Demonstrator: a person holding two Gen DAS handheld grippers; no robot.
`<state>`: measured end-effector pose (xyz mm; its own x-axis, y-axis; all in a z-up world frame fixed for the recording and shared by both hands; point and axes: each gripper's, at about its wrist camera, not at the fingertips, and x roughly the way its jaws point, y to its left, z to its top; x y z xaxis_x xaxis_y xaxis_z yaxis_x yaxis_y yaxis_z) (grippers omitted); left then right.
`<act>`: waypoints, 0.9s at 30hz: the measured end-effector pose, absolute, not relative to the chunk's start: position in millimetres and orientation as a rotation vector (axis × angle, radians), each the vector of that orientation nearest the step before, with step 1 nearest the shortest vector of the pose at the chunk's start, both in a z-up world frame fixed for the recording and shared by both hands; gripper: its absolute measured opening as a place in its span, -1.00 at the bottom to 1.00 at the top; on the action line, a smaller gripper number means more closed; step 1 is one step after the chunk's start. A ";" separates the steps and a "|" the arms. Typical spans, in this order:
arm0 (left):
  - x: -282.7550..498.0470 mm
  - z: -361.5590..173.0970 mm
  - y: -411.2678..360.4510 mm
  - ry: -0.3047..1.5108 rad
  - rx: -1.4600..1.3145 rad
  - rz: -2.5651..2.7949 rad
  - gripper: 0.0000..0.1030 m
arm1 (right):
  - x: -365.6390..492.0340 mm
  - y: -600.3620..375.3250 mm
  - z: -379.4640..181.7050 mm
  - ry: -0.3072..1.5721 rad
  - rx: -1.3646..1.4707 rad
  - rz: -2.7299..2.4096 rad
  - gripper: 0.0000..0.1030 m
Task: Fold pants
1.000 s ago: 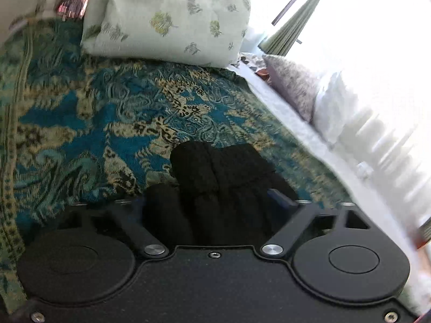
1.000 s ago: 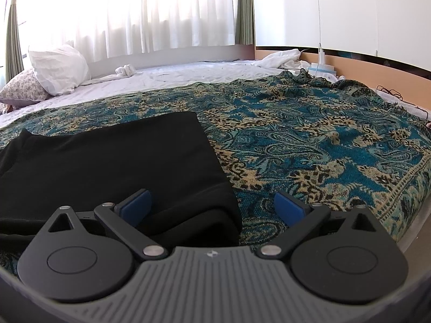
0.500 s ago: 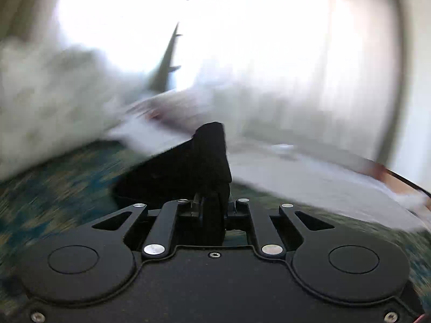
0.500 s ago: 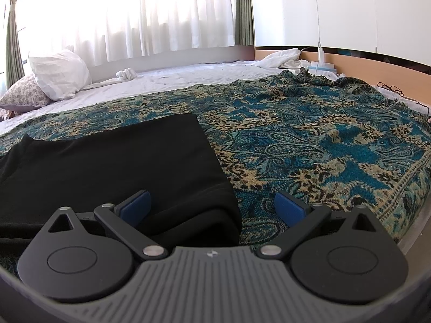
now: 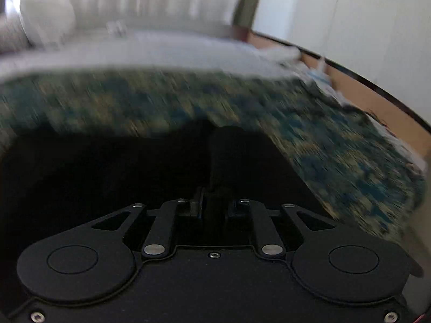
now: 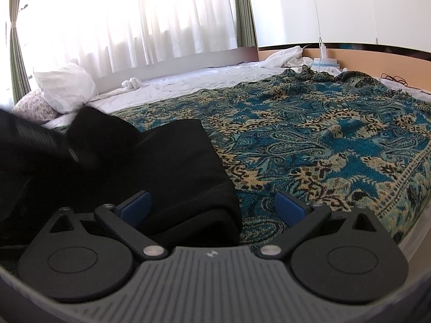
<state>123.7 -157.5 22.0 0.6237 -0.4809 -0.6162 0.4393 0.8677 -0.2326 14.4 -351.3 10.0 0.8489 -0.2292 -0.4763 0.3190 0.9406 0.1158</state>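
Nearest, the left gripper (image 5: 214, 207) is clamped on a raised bunch of the black pants (image 5: 107, 177), its fingers drawn together on the cloth; this view is blurred. The right gripper (image 6: 212, 204) stands with its blue pads (image 6: 136, 206) spread apart, straddling the near corner of the pants (image 6: 175, 172) and gripping nothing. The pants lie on the patterned blanket (image 6: 323, 140), already layered at that corner, with one end lifted at the left. Farther back are a white pillow (image 6: 64, 91) and curtains (image 6: 134, 18). Judged progress: mid-fold; the lifted end is not yet laid down and flattened.
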 end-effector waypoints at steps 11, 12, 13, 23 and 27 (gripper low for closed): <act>58.3 75.4 -85.9 0.572 -0.039 -0.572 0.19 | -11.7 -353.3 22.8 0.372 0.282 -0.350 1.00; 52.5 78.7 -73.1 0.543 -0.038 -0.528 0.19 | -15.5 -350.0 26.4 0.353 0.267 -0.368 1.00; 49.4 79.8 -62.9 0.519 -0.035 -0.480 0.18 | -19.3 -344.9 30.9 0.331 0.242 -0.379 1.00; 40.3 56.3 -8.9 0.471 0.038 -0.124 -0.05 | 1.6 -278.6 52.3 0.410 0.122 -0.159 0.58; 36.9 46.9 -0.8 0.482 0.053 -0.111 -0.05 | 18.4 -262.5 43.7 0.521 0.124 -0.109 0.16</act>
<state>36.9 -0.8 46.9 0.8800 -0.0939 -0.4656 0.1190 0.9926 0.0248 18.4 -262.5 43.7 0.8617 -0.0722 -0.5022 0.1352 0.9867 0.0902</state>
